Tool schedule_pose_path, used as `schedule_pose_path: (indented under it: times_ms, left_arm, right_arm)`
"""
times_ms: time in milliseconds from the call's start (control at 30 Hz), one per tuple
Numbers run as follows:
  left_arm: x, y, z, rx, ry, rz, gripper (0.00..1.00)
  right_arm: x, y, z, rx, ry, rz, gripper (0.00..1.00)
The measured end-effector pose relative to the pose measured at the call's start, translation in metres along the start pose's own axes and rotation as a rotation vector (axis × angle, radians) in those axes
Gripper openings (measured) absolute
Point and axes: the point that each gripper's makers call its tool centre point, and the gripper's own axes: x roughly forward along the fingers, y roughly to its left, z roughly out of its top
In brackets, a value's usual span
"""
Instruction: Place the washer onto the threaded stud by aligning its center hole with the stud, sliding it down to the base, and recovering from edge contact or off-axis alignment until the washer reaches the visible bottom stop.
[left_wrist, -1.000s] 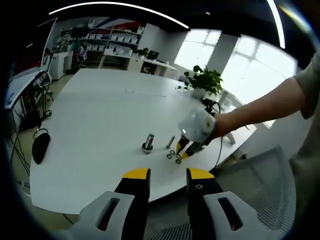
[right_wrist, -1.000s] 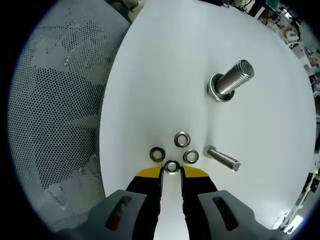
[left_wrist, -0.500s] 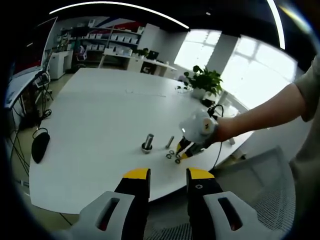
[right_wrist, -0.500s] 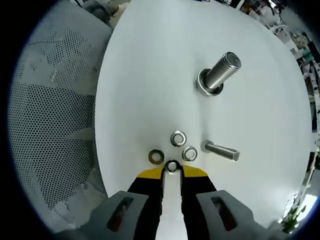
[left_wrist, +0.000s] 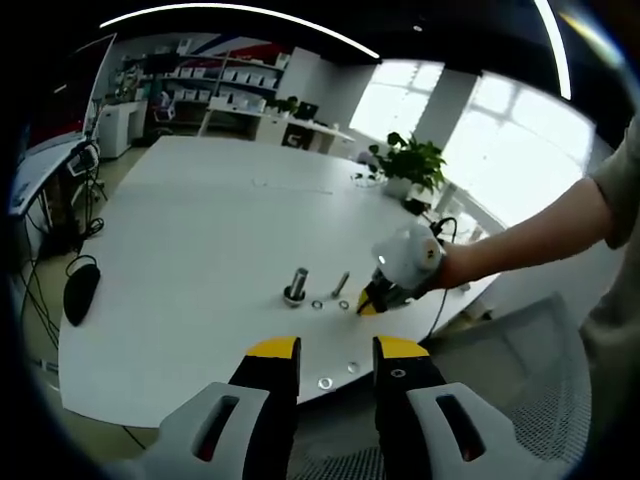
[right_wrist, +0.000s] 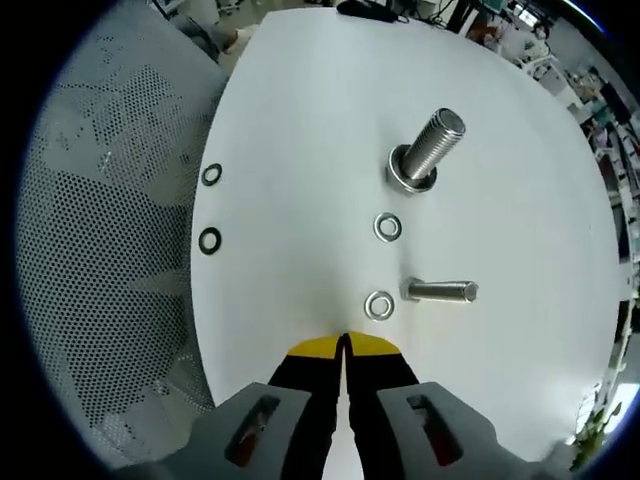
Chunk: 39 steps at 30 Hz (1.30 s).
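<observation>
Right hand-held gripper (right_wrist: 343, 345) jaws pressed together, empty; left hand-held gripper (left_wrist: 336, 350) jaws apart.

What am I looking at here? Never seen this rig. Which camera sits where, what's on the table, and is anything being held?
There is no robot. A person holds a two-jaw hand-held gripper in each hand, and a fisheye camera rides on each one, looking forward along its jaws.

The left gripper view looks across a white table. The left hand-held gripper rises from the bottom with its jaws apart and nothing in them. Further off, the person's hand holds the right hand-held gripper down at the table.

The right gripper view looks down on that same spot. Its jaws are shut, with nothing visible between them.

On the table a threaded stud stands upright and a smaller bolt lies on its side. Four washers lie flat: two near the stud and bolt, two by the table edge. A mesh chair sits beside the table.
</observation>
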Motion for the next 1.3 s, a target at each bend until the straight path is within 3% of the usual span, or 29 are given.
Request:
schedule_pose_path:
  times_ms: [333, 467, 533, 667, 733, 867, 1067, 1300]
  left_arm:
    - [0.0, 0.001, -0.001, 0.002, 0.004, 0.003, 0.27]
    - [0.0, 0.001, -0.001, 0.002, 0.003, 0.003, 0.27]
    - [0.0, 0.0, -0.001, 0.003, 0.003, 0.002, 0.27]
    - [0.0, 0.001, 0.001, 0.001, -0.002, 0.0, 0.27]
    - [0.0, 0.001, 0.0, 0.001, -0.002, 0.001, 0.27]
    - [0.0, 0.001, 0.001, -0.002, -0.006, 0.002, 0.27]
    - [-0.001, 0.001, 0.002, -0.005, -0.013, 0.004, 0.27]
    - [0.0, 0.0, 0.001, 0.004, -0.003, 0.0, 0.27]
  right_arm:
    - [0.001, 0.002, 0.001, -0.007, -0.009, -0.036, 0.05]
    - [-0.001, 0.015, 0.01, 0.133, -0.05, 0.027, 0.11]
    - [-0.007, 0.023, 0.024, 0.144, -0.101, 0.05, 0.15]
    - [-0.013, 0.036, 0.045, 0.102, -0.154, 0.061, 0.22]
    - [-0.013, 0.047, 0.064, 0.042, -0.213, 0.07, 0.22]
    - [-0.012, 0.069, 0.084, -0.014, -0.241, 0.094, 0.22]
    - [-0.003, 0.091, 0.096, -0.046, -0.239, 0.135, 0.23]
    - [0.002, 0.098, 0.105, -0.073, -0.247, 0.138, 0.24]
